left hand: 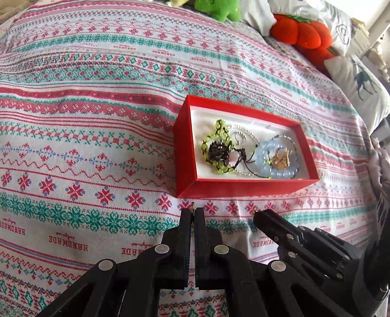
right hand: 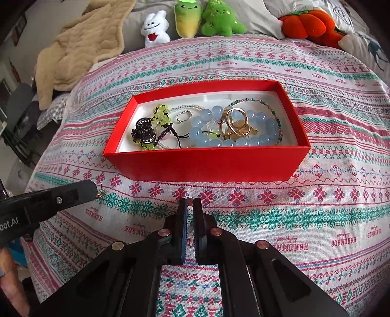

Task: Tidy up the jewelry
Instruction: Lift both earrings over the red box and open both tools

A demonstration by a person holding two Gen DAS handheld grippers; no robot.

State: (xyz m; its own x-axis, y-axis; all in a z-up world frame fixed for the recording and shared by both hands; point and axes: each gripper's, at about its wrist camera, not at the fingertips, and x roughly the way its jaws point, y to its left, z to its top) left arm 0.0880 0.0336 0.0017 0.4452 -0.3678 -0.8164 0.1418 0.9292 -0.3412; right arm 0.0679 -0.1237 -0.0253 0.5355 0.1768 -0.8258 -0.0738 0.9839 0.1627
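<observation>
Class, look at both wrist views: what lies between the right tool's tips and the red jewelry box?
Only bare patterned bedspread separates the right tool from the red jewelry box, clearest in the right wrist view.

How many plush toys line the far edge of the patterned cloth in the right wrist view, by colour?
White plush: 1
Green plush: 2
Orange plush: 1
Total: 4
</observation>
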